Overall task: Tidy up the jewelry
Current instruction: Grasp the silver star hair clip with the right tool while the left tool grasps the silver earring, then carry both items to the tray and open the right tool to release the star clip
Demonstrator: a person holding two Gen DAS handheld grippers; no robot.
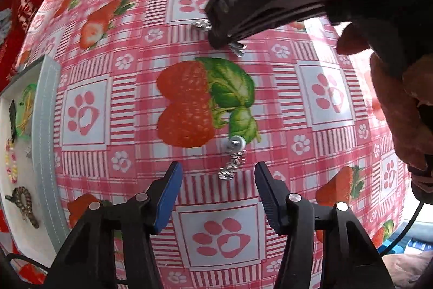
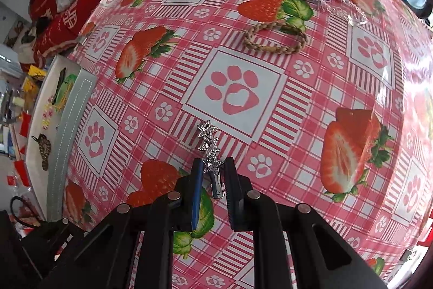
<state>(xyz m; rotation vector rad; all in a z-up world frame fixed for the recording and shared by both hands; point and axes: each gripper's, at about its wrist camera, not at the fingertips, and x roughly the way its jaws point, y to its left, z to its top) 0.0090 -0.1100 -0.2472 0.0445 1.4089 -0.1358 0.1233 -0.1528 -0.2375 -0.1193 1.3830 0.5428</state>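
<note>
The right claw is closed on a star clip, pinching its near end; 3 rhinestone stars stick out ahead of the tips, low over the cloth. Whether the clip has left the cloth I cannot tell. The left claw hangs open, its jaws wide apart, with a silver earring lying on the cloth just ahead of and between its tips, not touched.

The step in hand looks like a pickup by both claws. The tray, already holding several pieces, sits well off to the left of both claws. Next, I judge, the right claw must carry the clip leftward to it, while the left must drop and close on the earring.
</note>
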